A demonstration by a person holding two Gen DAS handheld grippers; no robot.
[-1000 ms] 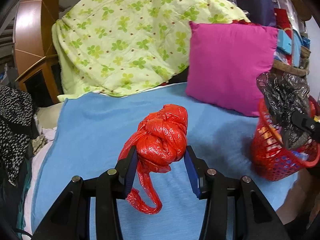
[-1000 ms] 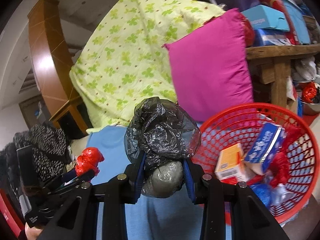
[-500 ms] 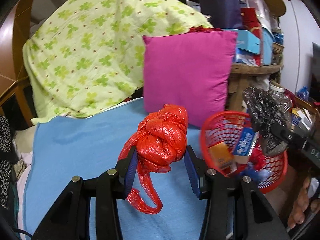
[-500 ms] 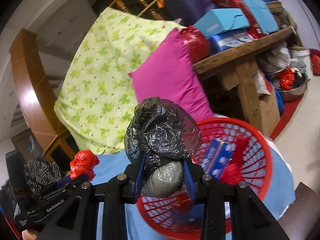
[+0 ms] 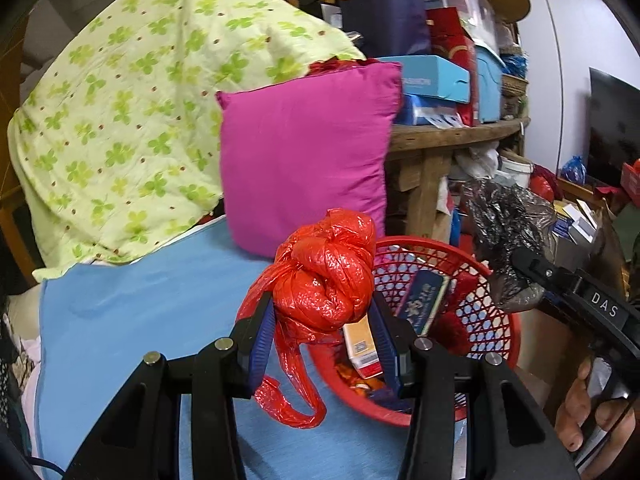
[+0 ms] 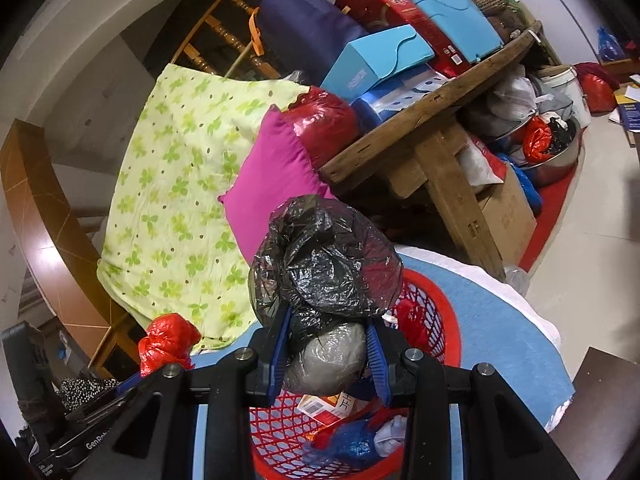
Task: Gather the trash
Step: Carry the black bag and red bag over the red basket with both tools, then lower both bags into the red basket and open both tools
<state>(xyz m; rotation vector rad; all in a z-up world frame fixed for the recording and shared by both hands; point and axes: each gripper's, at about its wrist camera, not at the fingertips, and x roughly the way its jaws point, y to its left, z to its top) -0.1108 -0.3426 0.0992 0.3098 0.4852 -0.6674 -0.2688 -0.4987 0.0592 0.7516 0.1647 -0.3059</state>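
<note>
Left gripper point(image 5: 322, 332) pinches a knotted red bag point(image 5: 326, 276); right gripper point(image 6: 326, 354) clamps a crumpled black bag point(image 6: 326, 272). Both hang over the red basket point(image 5: 496, 320) on the blue sheet point(image 5: 132, 316), apparently positioned for dropping in.

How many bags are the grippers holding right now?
2. A red bag is clamped in the left gripper, and a black bag in the right gripper, both at the red basket.
</note>
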